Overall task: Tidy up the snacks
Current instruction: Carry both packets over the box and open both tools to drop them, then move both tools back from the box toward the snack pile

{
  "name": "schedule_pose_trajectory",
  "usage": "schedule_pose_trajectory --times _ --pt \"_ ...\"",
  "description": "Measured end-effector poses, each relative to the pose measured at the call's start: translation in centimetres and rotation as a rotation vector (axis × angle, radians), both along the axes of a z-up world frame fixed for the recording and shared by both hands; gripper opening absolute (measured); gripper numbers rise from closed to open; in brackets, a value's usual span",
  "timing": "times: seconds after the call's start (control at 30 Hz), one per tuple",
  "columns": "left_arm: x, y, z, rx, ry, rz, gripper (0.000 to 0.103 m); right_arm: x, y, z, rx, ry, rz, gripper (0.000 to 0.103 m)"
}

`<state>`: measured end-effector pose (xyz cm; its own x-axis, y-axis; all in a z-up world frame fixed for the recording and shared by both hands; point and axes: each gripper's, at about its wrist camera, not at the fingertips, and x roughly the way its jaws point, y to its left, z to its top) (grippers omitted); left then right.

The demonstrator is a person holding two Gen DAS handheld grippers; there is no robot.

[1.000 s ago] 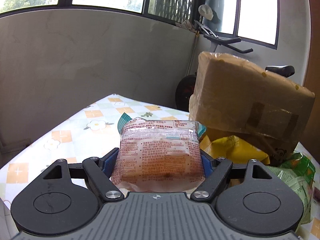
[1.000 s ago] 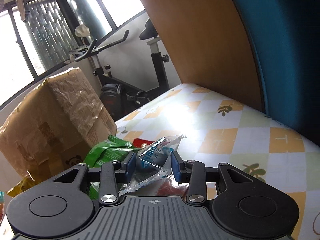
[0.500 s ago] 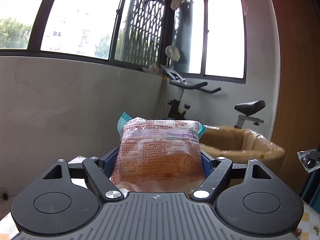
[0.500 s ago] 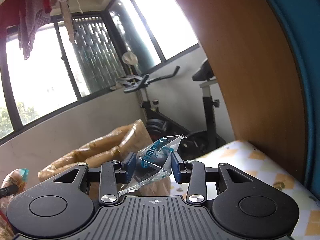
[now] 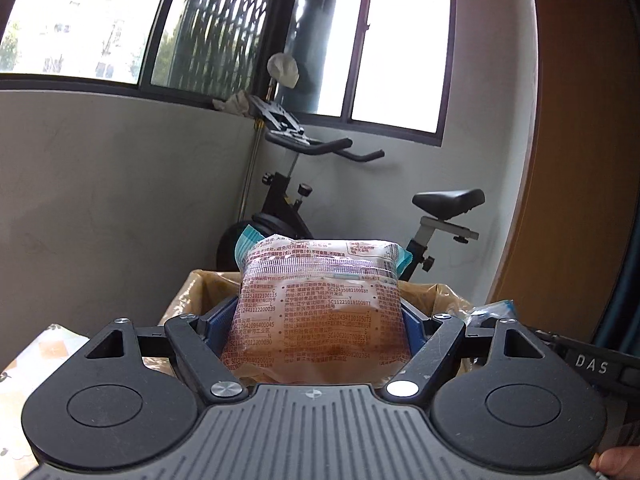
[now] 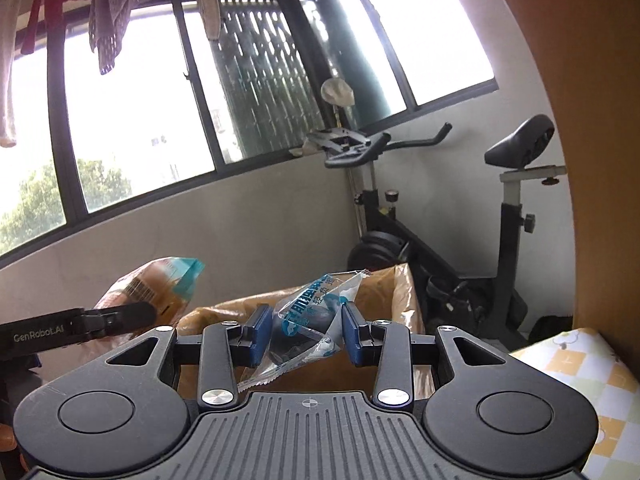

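Note:
My left gripper (image 5: pixel 318 320) is shut on a brown printed snack packet (image 5: pixel 320 304) with a teal end, held up just above the open cardboard box (image 5: pixel 188 296). In the right wrist view, my right gripper (image 6: pixel 306 334) is shut on a small clear packet with blue print (image 6: pixel 310 318), also lifted over the same box (image 6: pixel 400 292). The left gripper's black finger (image 6: pixel 116 316) and its brown packet (image 6: pixel 148 284) show at the left of the right wrist view. The right gripper's packet (image 5: pixel 490 312) peeks in at the right of the left wrist view.
An exercise bike (image 5: pixel 296 200) stands behind the box against the grey wall under the windows. A wooden panel (image 6: pixel 592 160) rises on the right. The checked tablecloth (image 6: pixel 576 364) shows at the lower right and at the lower left corner (image 5: pixel 44 352). A fingertip (image 5: pixel 618 460) shows bottom right.
Both grippers have risen off the table with their packets and come over the box's open top. The snack pile and tablecloth have dropped out of view; the grips have not changed.

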<state>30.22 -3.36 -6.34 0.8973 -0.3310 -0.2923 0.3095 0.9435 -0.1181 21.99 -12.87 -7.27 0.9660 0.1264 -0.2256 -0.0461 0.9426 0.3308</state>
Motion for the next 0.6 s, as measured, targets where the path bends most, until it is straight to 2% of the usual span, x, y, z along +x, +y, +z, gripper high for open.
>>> schedule_pose_trajectory --times 0.13,0.23,0.3,0.4,0.47,0.6 --pt "1.5 -0.6 -1.0 0.053 0.035 0.006 0.082 1.4 1.1 -1.5 0.035 0.062 -0.010 0.035" --pt "2.0 -0.6 -1.6 0.090 0.053 0.006 0.084 1.4 2.1 -1.8 -0.026 0.063 -0.025 0.036" --pt "2.5 -0.4 -1.7 0.101 0.075 -0.005 0.088 1.3 2.3 -1.8 -0.030 0.072 -0.026 0.036" --pt "2.1 0.3 -1.6 0.100 0.062 0.009 0.092 1.2 2.4 -1.5 -0.028 0.075 -0.013 0.042" --pt "1.4 1.0 -1.2 0.092 0.040 0.018 0.095 1.0 2.6 -1.3 -0.040 0.077 -0.010 0.051" --pt "-0.1 2.0 -0.4 0.096 0.020 0.014 0.096 -0.1 2.8 -0.9 -0.077 0.065 0.012 0.059"
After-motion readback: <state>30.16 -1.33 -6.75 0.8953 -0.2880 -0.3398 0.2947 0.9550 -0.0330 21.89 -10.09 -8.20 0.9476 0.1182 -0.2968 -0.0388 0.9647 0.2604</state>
